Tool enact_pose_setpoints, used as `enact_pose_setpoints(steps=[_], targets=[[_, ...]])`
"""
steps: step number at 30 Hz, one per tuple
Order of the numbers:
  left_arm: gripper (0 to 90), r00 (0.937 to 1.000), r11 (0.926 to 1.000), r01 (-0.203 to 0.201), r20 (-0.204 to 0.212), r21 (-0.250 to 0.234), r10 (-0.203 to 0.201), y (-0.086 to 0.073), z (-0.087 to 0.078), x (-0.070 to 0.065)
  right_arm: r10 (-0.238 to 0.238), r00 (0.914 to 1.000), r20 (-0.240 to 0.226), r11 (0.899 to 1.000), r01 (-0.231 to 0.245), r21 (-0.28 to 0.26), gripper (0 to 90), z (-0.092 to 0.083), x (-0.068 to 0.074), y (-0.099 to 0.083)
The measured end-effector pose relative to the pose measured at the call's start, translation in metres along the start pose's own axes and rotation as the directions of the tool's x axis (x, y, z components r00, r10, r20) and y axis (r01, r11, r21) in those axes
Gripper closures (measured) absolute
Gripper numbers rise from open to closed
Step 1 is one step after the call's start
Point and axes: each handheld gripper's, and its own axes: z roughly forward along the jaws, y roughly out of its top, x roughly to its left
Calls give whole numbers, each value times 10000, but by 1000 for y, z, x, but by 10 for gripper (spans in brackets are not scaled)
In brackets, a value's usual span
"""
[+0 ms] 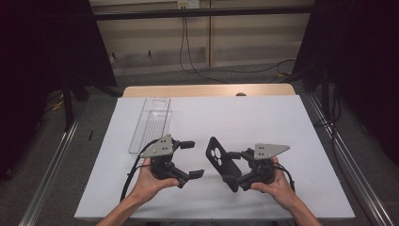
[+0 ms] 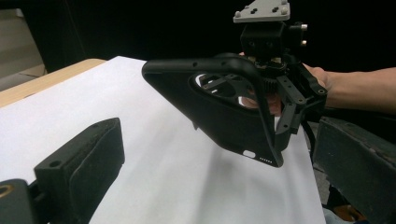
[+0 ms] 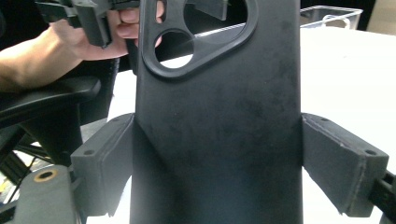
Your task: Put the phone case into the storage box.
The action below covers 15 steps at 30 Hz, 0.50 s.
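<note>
My right gripper (image 1: 234, 170) clamped the phone case (image 1: 220, 160) upright, while my left gripper (image 1: 193, 159), released, faced it nearby

We carry matte black left hand-held gripper (image 1: 192, 159) and right hand-held gripper (image 1: 234, 169); each topped by grey three-cornered plate with small screws. Black cable trails from each. Jaw pads blocky, screw holes visible. Our forearms bare, no sleeves.
</note>
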Motion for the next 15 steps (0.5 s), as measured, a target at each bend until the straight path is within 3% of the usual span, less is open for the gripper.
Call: enact_pose_setpoints(steps=[3, 15], targets=[[21, 9998, 9999, 150, 139, -85, -149, 1, 2, 3, -76, 9997, -228, 10000, 76, -4, 140, 1, 1, 0], [20, 9993, 9999, 60, 366, -111, -56, 4, 8, 6, -86, 9985, -538, 9999, 91, 86, 141, 3, 1, -1]])
